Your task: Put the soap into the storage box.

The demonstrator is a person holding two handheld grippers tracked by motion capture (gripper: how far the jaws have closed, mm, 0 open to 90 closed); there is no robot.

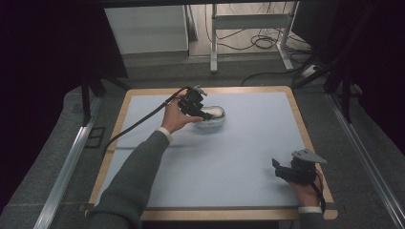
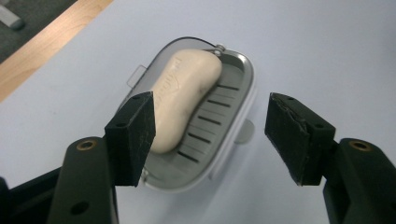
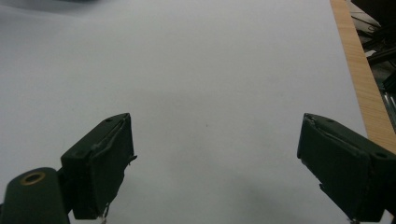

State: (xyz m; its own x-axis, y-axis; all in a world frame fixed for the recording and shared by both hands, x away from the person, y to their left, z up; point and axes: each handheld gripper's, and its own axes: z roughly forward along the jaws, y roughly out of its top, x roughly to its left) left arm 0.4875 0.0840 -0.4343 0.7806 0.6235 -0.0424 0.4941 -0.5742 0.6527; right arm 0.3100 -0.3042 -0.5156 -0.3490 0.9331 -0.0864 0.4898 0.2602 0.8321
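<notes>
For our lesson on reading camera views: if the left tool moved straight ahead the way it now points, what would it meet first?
Most likely the bar of soap lying in the grey soap dish. The left tool is open and points down at them. Depth is unclear, so a jaw could touch the dish rim first.

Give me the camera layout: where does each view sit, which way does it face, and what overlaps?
High view: fixed above the person's side, looking forward and down on the table; both forearms enter from the bottom, left claw at the soap dish, right claw near the table's right front corner.
Left gripper view: rides the left claw, looking down along its open jaws at the soap in the soap dish.
Right gripper view: rides the right claw, open jaws over bare table.
Shared: the high and left gripper views both show the soap dish.
</notes>
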